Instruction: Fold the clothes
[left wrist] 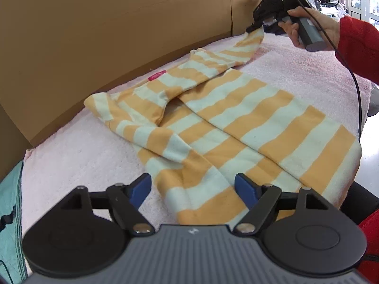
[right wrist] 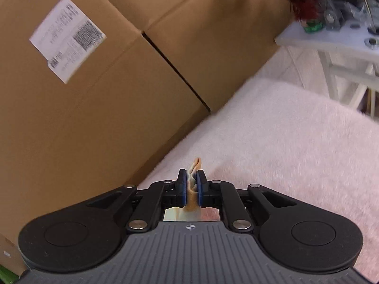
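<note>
Blue pads of the left gripper stand wide apart above the near end of the striped garment, pressing on nothing. Soft knit in broad orange and pale cream bands, it lies crumpled across the middle of a fluffy pink cover, one folded sleeve lying over its body and its near hem reaching the cover's near edge. A small pink label shows at the collar, towards the far edge. From there a second sleeve stretches to the far right corner, where the right gripper is clamped on its cuff (a pinched ridge of orange cloth pokes out between the closed pads). A hand in a red sleeve grips that tool's grey handle, a black cable trailing down. Plain brown cardboard boxes wall the far edge; one bears a white shipping label. Beyond the corner stands a white table with clutter.
</note>
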{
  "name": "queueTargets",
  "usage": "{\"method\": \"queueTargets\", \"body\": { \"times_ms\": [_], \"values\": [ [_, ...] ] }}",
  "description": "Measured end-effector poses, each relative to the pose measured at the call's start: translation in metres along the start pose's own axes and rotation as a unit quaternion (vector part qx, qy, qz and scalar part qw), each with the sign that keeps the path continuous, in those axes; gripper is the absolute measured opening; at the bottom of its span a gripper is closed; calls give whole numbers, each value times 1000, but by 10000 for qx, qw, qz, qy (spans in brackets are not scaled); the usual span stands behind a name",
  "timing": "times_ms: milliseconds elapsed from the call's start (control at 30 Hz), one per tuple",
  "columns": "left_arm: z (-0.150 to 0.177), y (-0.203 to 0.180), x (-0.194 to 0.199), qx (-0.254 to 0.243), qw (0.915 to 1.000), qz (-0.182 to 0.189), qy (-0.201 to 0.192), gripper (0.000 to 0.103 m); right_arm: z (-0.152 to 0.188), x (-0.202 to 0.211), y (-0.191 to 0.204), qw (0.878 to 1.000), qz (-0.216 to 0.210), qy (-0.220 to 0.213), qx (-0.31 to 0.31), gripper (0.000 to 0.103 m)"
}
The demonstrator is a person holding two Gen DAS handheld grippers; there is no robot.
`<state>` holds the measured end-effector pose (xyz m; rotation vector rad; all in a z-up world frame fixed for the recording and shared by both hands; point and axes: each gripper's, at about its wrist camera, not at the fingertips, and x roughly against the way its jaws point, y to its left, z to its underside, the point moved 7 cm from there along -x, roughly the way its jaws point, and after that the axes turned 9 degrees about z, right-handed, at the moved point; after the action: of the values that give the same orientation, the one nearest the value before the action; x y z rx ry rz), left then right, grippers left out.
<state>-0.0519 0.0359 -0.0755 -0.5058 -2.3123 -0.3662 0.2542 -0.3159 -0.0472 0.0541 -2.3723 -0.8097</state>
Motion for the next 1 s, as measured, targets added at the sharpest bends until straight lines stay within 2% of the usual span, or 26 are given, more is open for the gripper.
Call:
{"method": "queueTargets", "body": {
  "times_ms": [33,167,267,333,400,467,533,633,733,800,833,867,900,933,967,1000],
  "values": [
    [0,-1,0,-34,10000,-15,5,79,-8,6,-1,9999,-49,-118,-9,10],
    [0,-4,0,-91,9999,-58,7,80,-29,4,-32,9979,424,-458,-175,10],
    [0,-1,-1,1,10000,-42,10,82,-16,-24,-51,9978,664,73,25,9],
    [0,-1,0,18,10000,-6,53,82,-10,-26,-54,9980,615,-60,101,9],
    [-3,-4,3,86,9997,207,46,82,-12,-18,-54,9954,826,-366,331,10],
    [-6,-12,8,89,9988,470,-93,84,-15,-4,-56,9952,764,-602,118,10],
    [-4,-20,4,-1,9985,542,-71,91,-19,9,-58,9940,729,-809,-30,10],
    [2,-20,-2,145,9980,609,-87,95,-14,-6,-63,9927,1068,-437,360,9],
    [6,-12,0,469,9962,730,-99,97,-11,1,-71,9890,1355,-512,310,9],
    [11,-10,2,624,9951,745,-190,98,-11,5,-70,9855,1526,-530,514,7],
    [12,-12,4,596,9955,692,-257,98,-11,6,-68,9825,1667,-544,631,9],
    [14,-14,5,599,9956,652,-315,99,-14,14,-68,9755,2000,-699,595,23],
    [15,-16,6,606,9956,614,-373,99,-17,26,-68,9660,2335,-1020,427,47],
    [16,-15,6,675,9948,626,-427,101,-20,43,-66,9583,2469,-1433,158,54],
    [17,-15,6,719,9943,609,-499,102,-21,55,-59,9554,2408,-1707,-20,51],
    [18,-16,6,760,9937,589,-572,102,-16,55,-39,9713,1779,-1580,72,45]
  ]
}}
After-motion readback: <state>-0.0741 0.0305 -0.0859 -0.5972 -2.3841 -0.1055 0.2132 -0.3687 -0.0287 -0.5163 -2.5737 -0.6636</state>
